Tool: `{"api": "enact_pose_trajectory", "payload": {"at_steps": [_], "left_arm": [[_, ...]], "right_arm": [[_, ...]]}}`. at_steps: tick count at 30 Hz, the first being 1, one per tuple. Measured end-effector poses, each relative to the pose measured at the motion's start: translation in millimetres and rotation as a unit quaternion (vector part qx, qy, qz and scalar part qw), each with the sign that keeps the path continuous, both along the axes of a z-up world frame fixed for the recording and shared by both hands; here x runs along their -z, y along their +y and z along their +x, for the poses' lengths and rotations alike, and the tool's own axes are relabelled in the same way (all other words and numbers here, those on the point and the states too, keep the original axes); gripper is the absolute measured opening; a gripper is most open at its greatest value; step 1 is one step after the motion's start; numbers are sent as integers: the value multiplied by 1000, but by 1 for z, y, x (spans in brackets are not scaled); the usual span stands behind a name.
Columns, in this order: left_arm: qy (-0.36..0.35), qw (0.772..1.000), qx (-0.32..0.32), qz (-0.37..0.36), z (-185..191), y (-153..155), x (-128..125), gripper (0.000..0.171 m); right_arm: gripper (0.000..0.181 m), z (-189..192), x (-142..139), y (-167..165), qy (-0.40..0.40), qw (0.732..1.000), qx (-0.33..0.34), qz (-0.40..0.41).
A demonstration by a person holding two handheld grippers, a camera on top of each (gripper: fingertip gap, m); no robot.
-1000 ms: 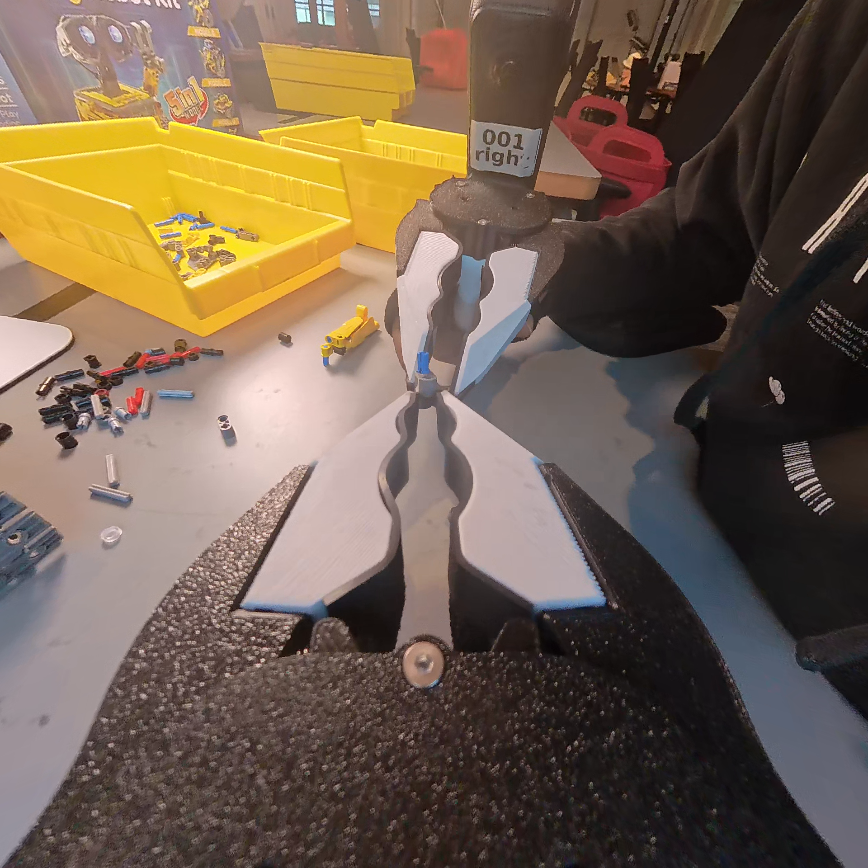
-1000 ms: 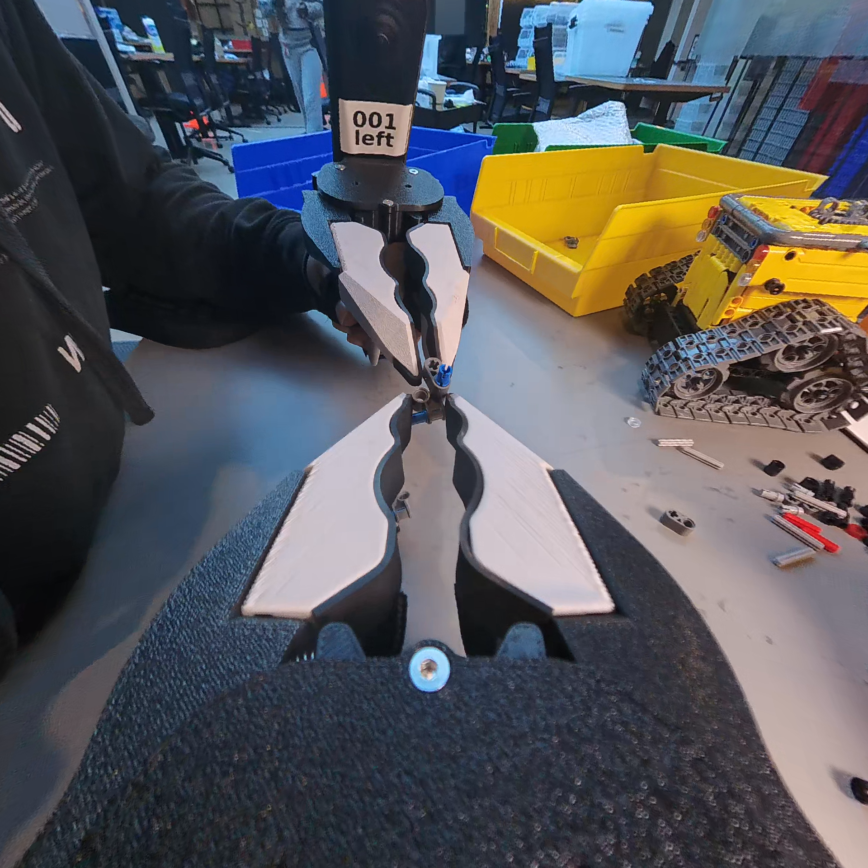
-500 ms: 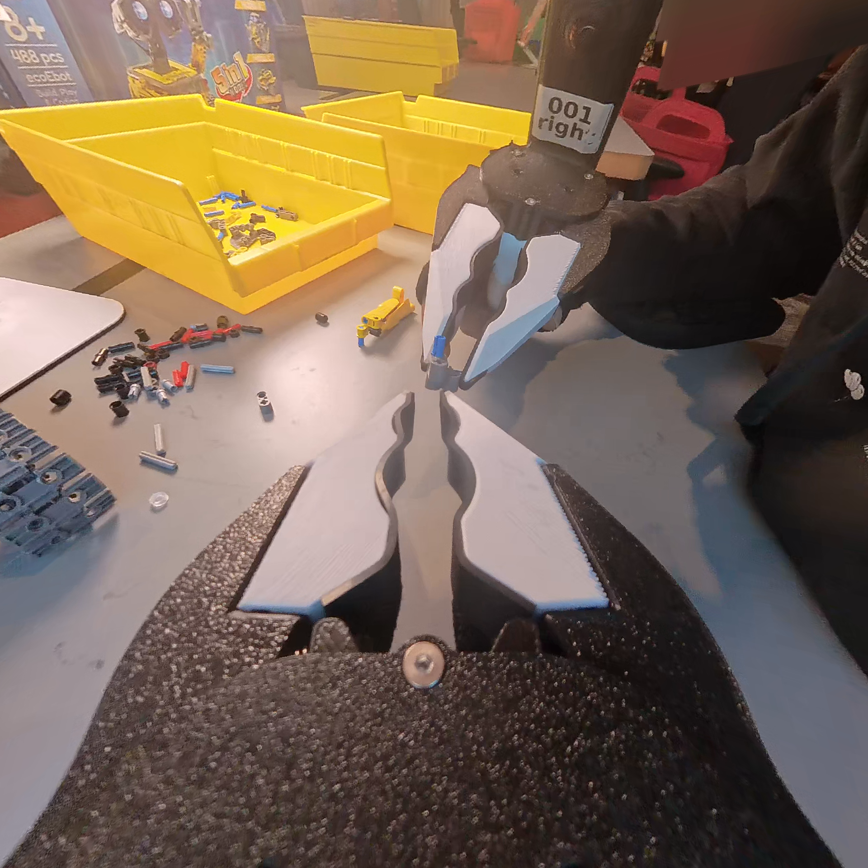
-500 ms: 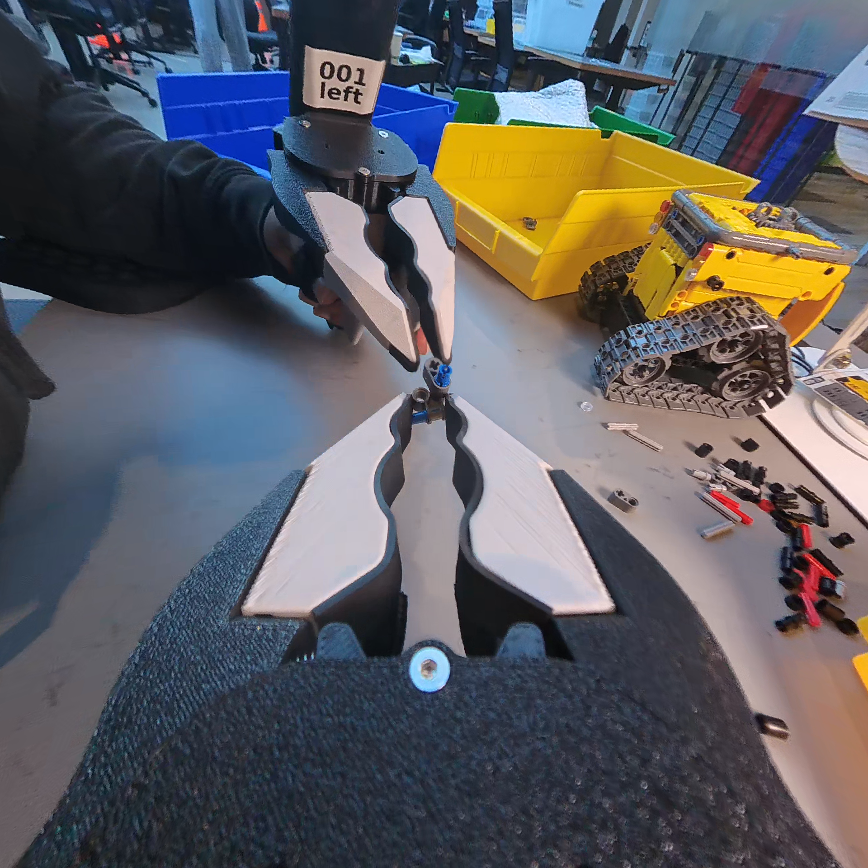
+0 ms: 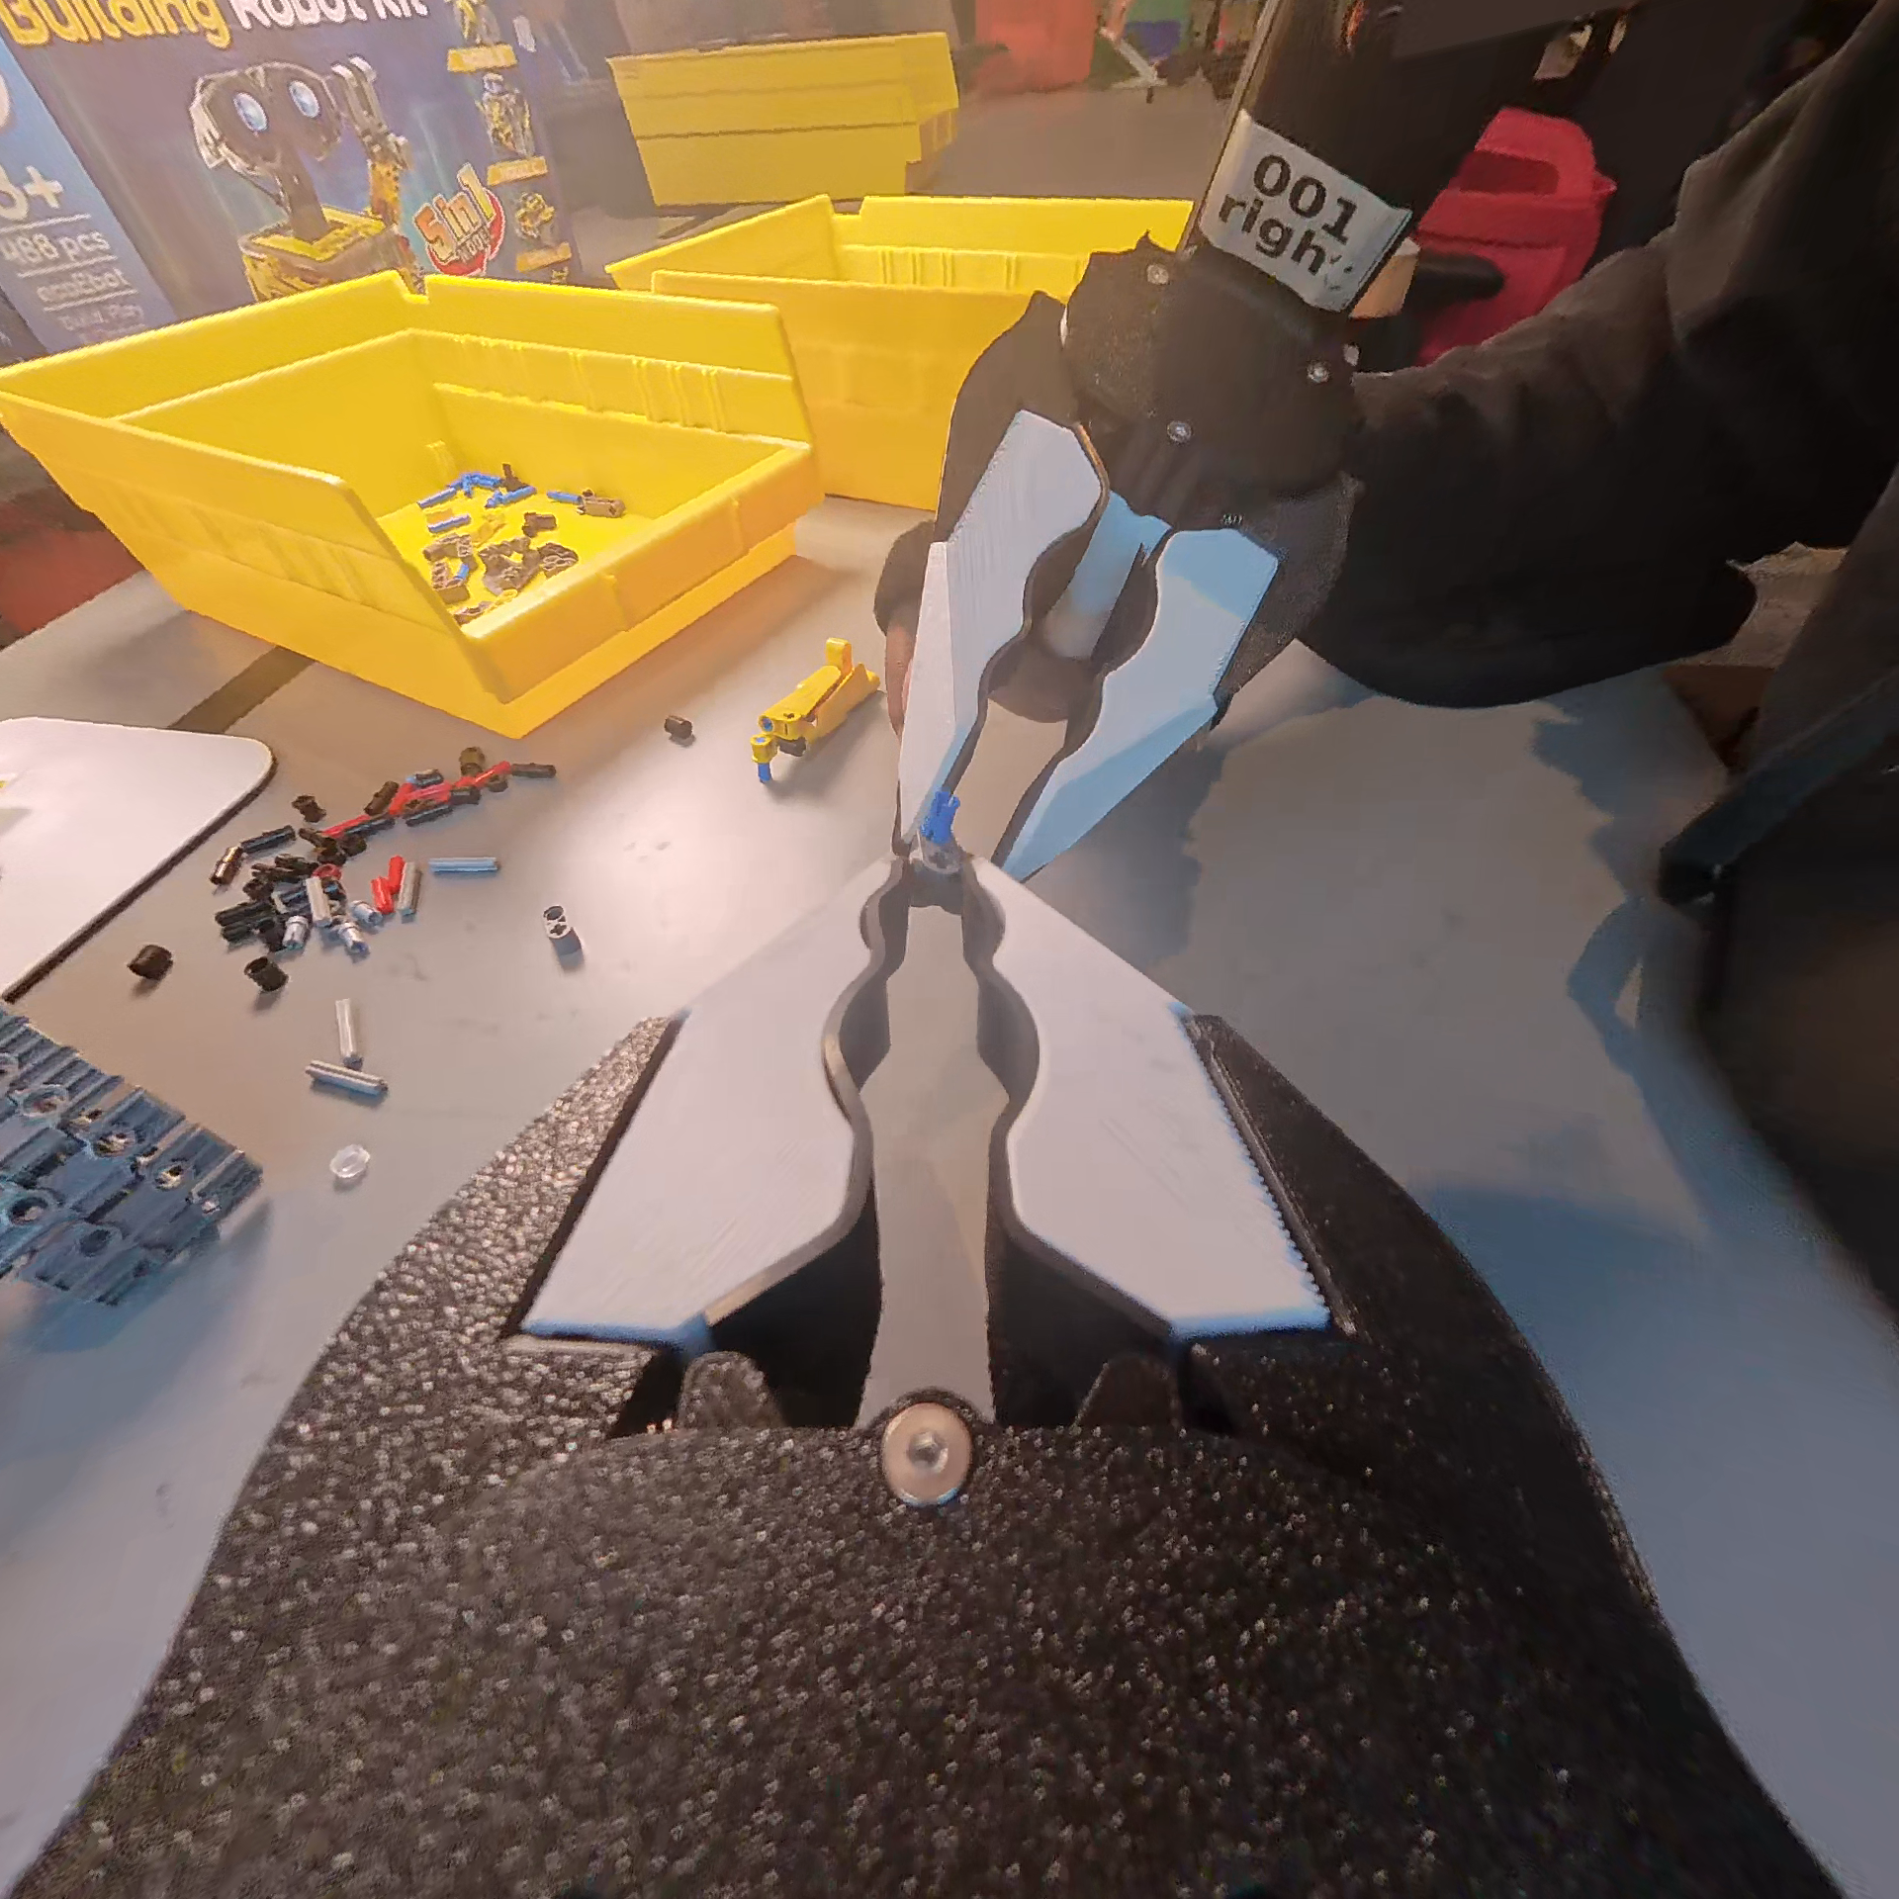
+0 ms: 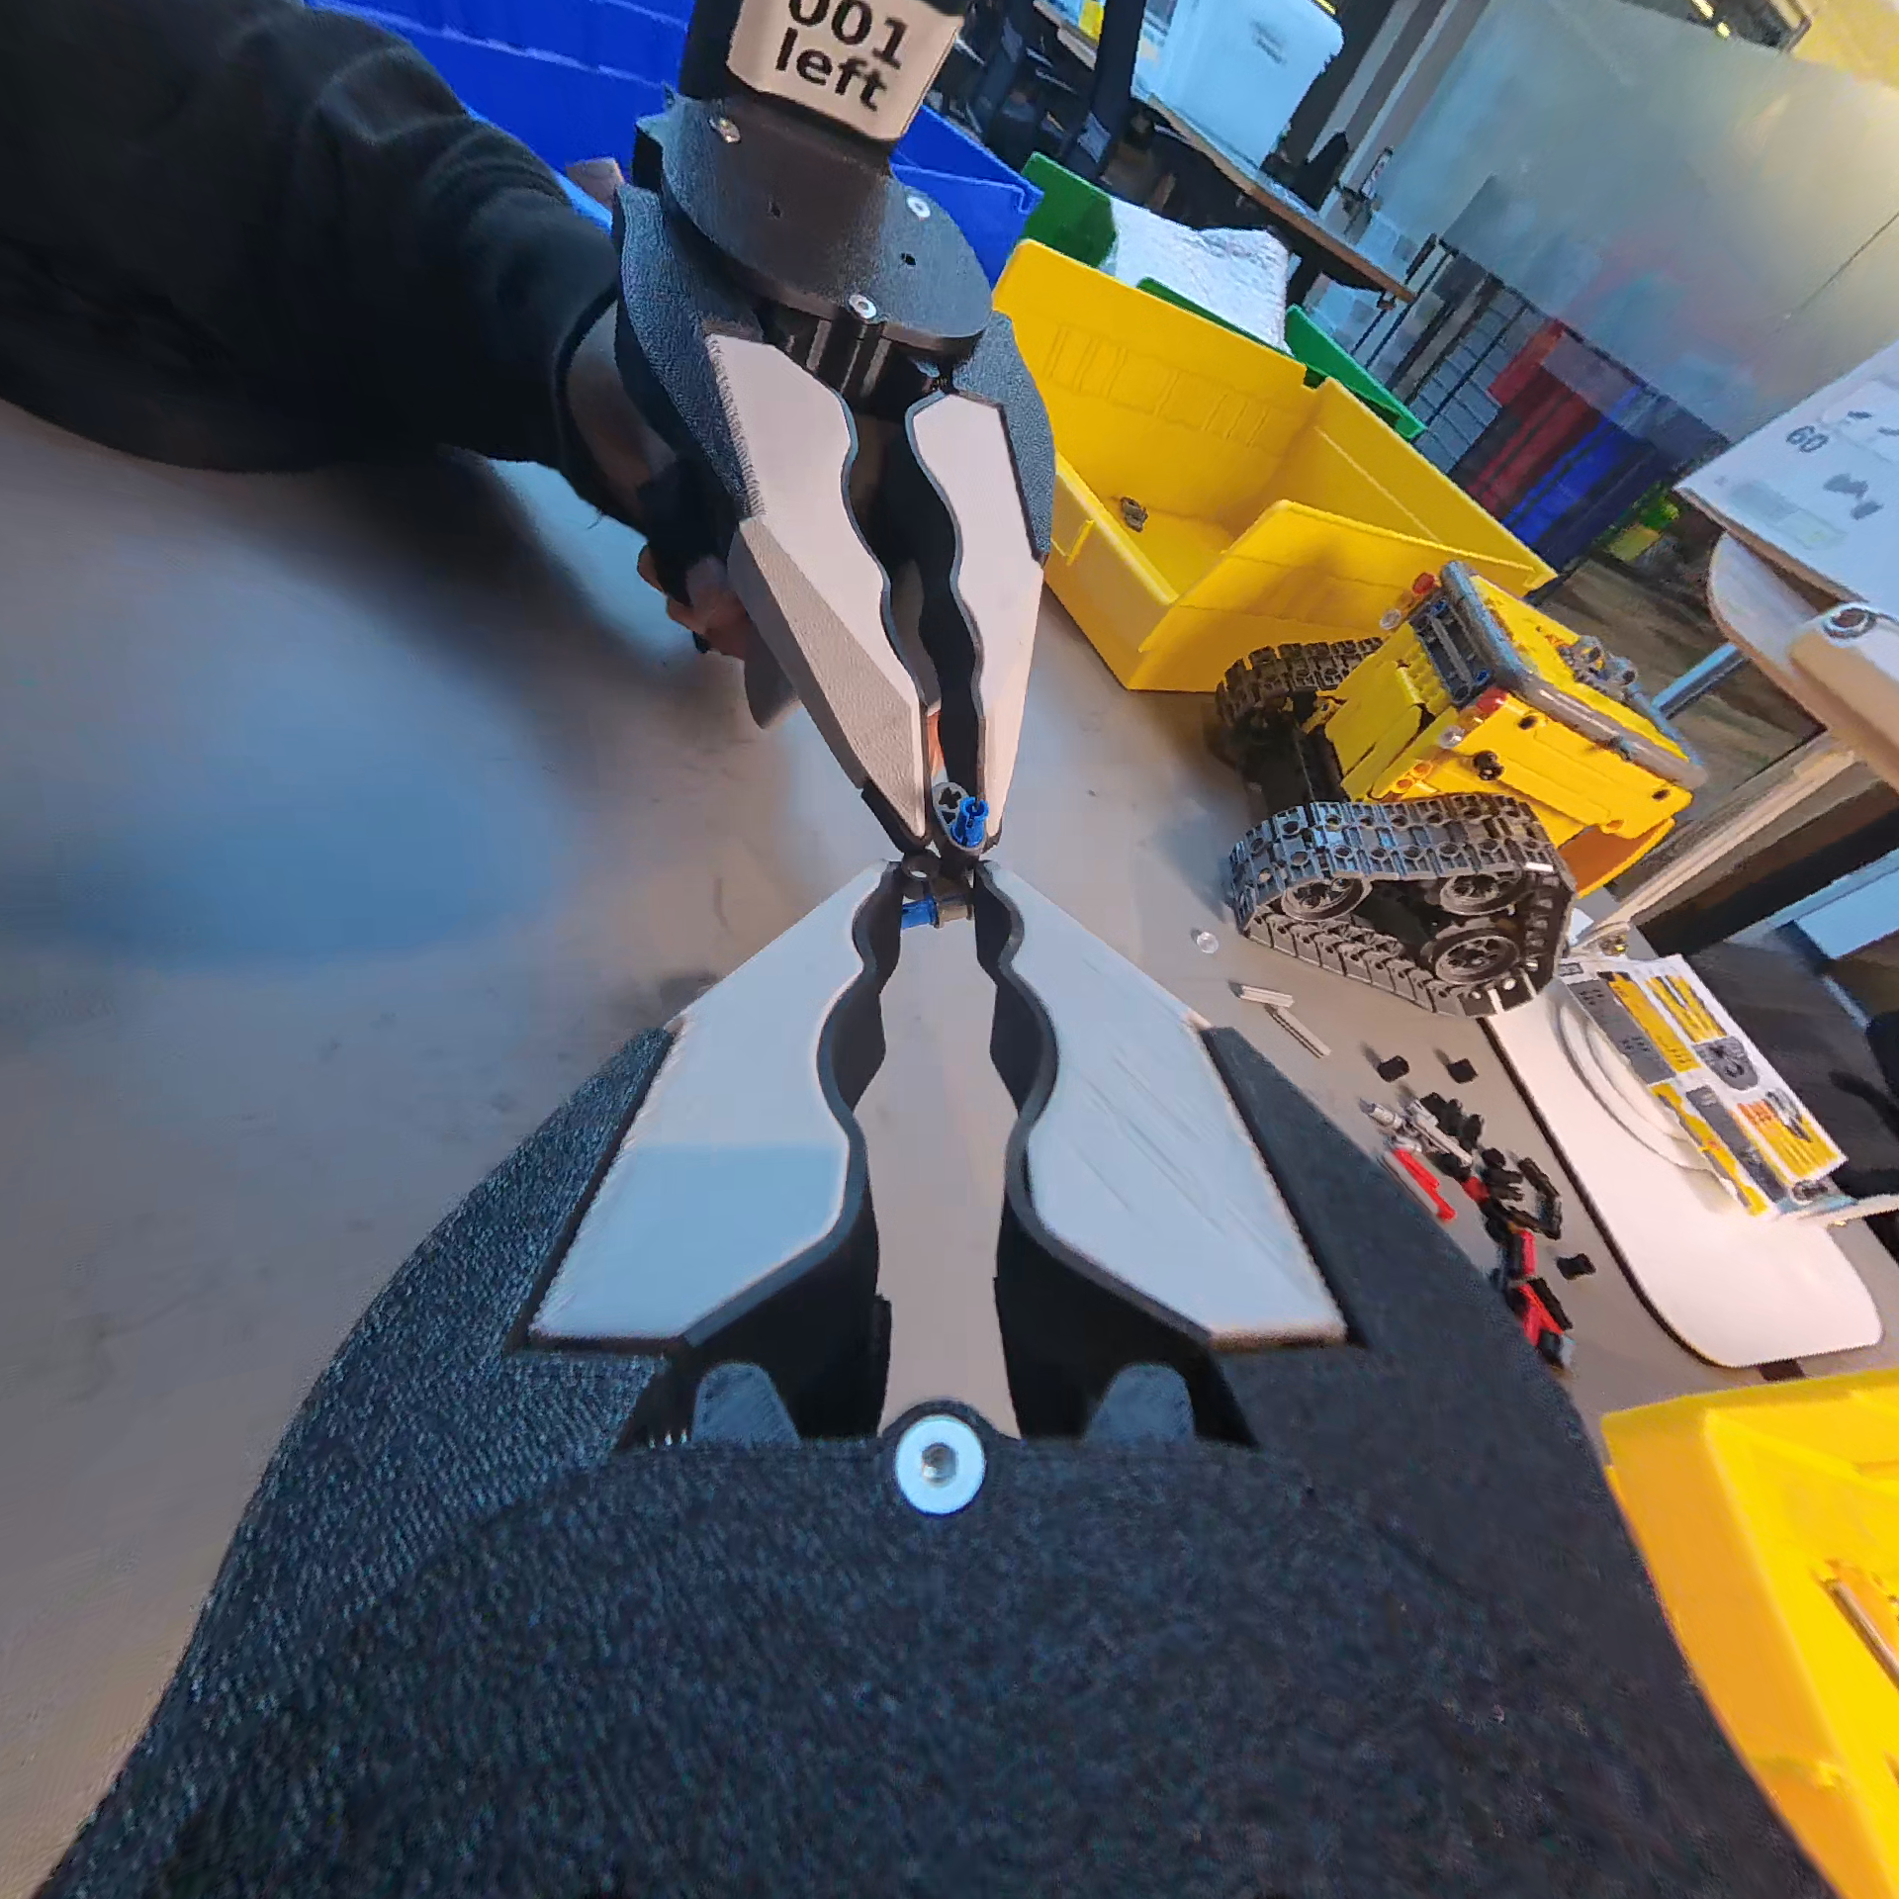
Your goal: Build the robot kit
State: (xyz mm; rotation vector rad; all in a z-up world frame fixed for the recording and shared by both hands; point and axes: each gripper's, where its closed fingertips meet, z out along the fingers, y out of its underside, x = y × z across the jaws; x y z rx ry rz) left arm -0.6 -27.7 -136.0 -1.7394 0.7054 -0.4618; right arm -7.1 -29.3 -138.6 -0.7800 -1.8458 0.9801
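Grey tabletop point(image 5: 1336, 1028) carries the clutter: in the left wrist view a yellow bin point(image 5: 432, 534) with small parts in it sits toward the far left, a second bin point(image 5: 904, 339) behind it, a colourful box point(image 5: 288, 154) farther back. Loose pins point(image 5: 339, 873) in black, red and grey lie scattered near the left edge, with a small yellow piece point(image 5: 817, 704) just beyond the meeting tips. The right wrist view shows a tracked yellow vehicle point(image 6: 1439, 802) to the right, another yellow bin point(image 6: 1213, 493) behind it, blue bins point(image 6: 925, 185) at the far edge, a booklet point(image 6: 1706, 1079) on a white board, and more pins point(image 6: 1480, 1182) near it.

Both tools are held above the tabletop, pointing at each other tip to tip, each gripped by a hand in a dark sleeve point(image 5: 1603, 432).

Left tongs point(image 5: 930, 873) are nearly closed, pinching a small grey connector point(image 6: 951, 804) that carries a blue pin point(image 6: 969, 822). Right tongs point(image 6: 933, 886) are likewise drawn in on a small dark piece with a blue pin point(image 6: 918, 910) (whether the two held bits actually touch, I cannot tell).
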Motion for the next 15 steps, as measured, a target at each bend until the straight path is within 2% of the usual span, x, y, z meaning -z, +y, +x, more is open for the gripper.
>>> {"api": "enact_pose_trajectory", "payload": {"at_steps": [10,15], "left_arm": [[18,1000,17,11,3,-5,-3,8],[19,999,-7,33,0,0,-9,8]], "right_arm": [[14,3,-4,-5,6,1000,-17,-2],[19,0,-11,3,15,999,9,-27]]}}
